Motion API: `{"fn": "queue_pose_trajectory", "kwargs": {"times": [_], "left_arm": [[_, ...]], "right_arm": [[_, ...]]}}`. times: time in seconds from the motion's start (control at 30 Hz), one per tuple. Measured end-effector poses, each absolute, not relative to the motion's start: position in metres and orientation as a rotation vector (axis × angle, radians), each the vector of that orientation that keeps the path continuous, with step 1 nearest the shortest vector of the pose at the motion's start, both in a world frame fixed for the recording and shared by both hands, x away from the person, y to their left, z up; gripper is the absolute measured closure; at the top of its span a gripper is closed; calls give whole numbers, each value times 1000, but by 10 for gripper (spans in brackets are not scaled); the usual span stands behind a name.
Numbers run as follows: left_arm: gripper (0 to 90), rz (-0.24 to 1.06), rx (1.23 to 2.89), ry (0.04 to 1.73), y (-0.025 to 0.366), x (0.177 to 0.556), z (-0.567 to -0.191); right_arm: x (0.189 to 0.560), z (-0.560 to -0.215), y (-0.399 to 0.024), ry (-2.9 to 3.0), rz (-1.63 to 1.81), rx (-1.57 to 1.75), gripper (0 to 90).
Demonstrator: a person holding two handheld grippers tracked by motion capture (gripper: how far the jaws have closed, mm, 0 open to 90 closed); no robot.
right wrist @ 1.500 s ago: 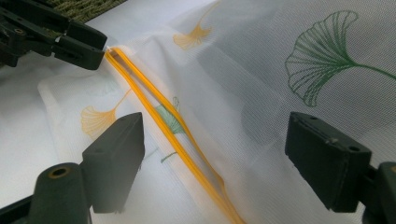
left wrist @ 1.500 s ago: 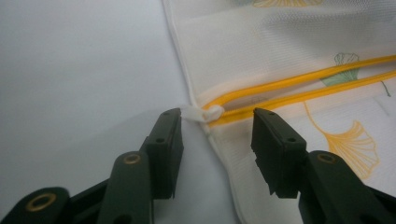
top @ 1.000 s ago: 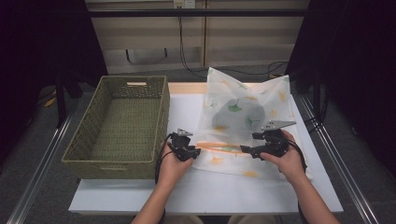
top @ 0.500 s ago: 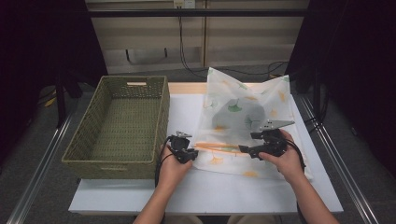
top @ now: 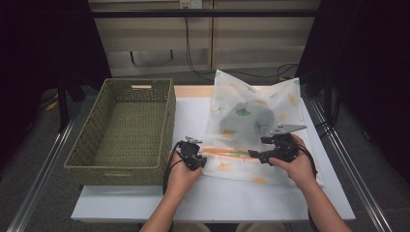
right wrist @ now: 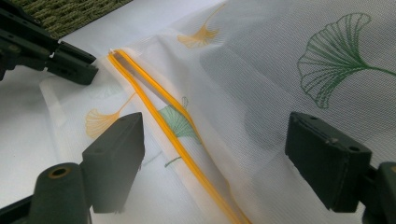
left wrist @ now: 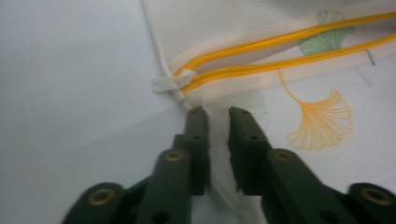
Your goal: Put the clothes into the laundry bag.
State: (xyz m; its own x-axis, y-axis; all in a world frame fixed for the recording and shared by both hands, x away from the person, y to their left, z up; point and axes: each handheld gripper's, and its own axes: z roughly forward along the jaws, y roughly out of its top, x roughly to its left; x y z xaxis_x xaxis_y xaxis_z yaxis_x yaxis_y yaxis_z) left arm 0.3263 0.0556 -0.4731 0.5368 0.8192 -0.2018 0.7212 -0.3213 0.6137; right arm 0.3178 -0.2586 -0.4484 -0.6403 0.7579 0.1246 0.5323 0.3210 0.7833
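Centrally on the white table [top: 145,203] lies a translucent mesh laundry bag [top: 256,121], printed with green and yellow ginkgo leaves, its far corners reaching toward 12 o'clock and its near hem toward 6. A yellow zipper [top: 225,152] runs across its near part, from 9 to 3 o'clock between the two hands. At 9 o'clock of the bag stands a woven green-brown basket [top: 123,128], rectangular, with steep walls and a slot handle in its far wall; its right rim lies just beside the bag's left edge, so room is tight there. Bare table stretches along the near edge at 6 o'clock, and a narrow strip shows at 3 o'clock of the bag.

The left hand-held gripper [top: 193,155] sits at the bag's left edge, near the zipper's end. Its jaws have just been closing, and the left gripper view shows them pinched on the bag's white edge fabric [left wrist: 217,140] — only a narrow slit of cloth between the pads. That view also shows the small white zipper pull [left wrist: 169,82] at 12 o'clock of the jaw tips, where the two yellow tapes meet, and the fine ribbed weave of the mesh.

The right hand-held gripper [top: 261,155] rests over the bag at the zipper's right part. The right gripper view shows its jaws spread wide, pads clear of the cloth — the yellow zipper tape [right wrist: 173,140] runs between them, with a dark rounded shape [right wrist: 261,112] dimly visible through the mesh.
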Motion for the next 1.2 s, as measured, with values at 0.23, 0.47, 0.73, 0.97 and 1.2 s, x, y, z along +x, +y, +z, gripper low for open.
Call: {"fn": "queue_pose_trajectory", "kwargs": {"times": [0.23,0.47,0.73,0.97,1.2], "left_arm": [[900,145,2099,1242,59,327,-470],[900,147,2085,1177,58,324,-451],[900,134,2081,1151,57,324,-451],[900,128,2080,1126,56,322,-449],[900,135,2093,1101,52,320,-448]], "right_arm": [[318,-448,-252,2330,1222,1156,200],[321,-445,-242,2346,1248,1138,207],[327,-441,-205,2410,1243,1074,319],[338,-431,-181,2447,1231,1013,421],[345,-428,-164,2471,1228,974,433]]}}
